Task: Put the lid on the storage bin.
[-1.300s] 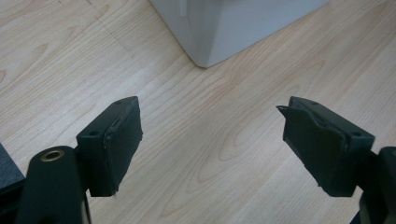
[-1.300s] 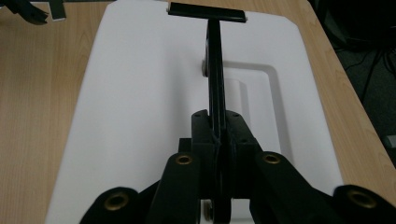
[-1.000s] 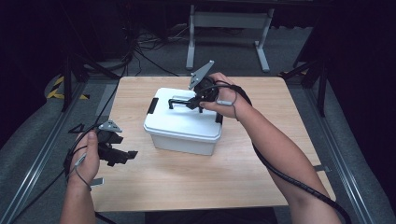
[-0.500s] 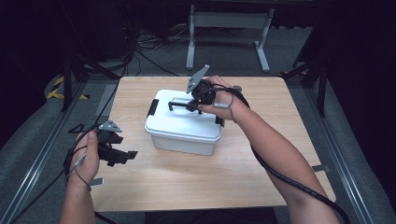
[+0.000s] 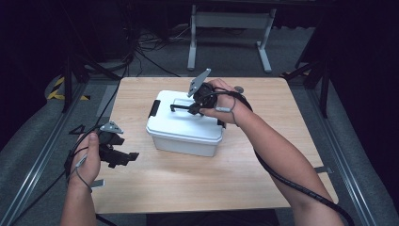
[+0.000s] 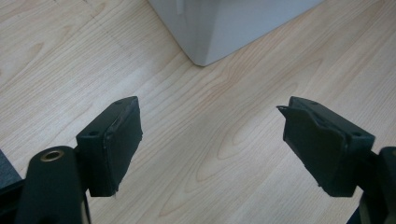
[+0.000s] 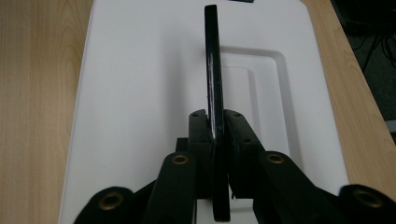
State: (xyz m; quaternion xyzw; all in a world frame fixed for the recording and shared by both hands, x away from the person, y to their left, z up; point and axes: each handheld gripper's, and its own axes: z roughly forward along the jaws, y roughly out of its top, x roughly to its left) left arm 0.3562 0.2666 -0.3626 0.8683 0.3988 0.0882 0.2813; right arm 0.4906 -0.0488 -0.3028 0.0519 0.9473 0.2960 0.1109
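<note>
Centrally, white box (image 5: 184, 125) on table (image 5: 263, 165), right gripper (image 7: 215, 125) easing open around black handle (image 7: 212, 65), left gripper (image 6: 210, 140) spread beside

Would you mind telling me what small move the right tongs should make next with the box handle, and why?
Probably ease fully off the handle and draw back. The right tongs sit around the raised black handle over the white box, and their jaws have just been opening with the handle between them, so a release looks under way. The left tongs hang open above the table beside the box, free.
</note>
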